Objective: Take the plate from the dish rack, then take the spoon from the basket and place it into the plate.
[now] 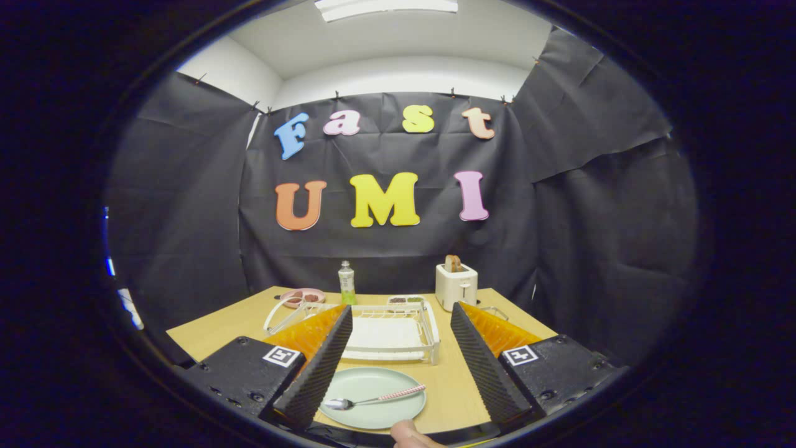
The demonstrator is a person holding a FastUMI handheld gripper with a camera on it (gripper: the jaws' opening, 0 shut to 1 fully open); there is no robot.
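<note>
While the gripper gapes, the spoon lies on the plate.

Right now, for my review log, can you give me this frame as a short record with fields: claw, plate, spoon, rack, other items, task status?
claw: claw open, fingers spread wide, holding nothing
plate: pale green plate flat on the wooden table, between the fingers
spoon: spoon lying across the plate, bowl toward the left finger
rack: white dish rack just beyond the plate, no plate in it
other items: toaster, bottle, pink dish behind the rack
task status: spoon appears placed in the plate
</note>
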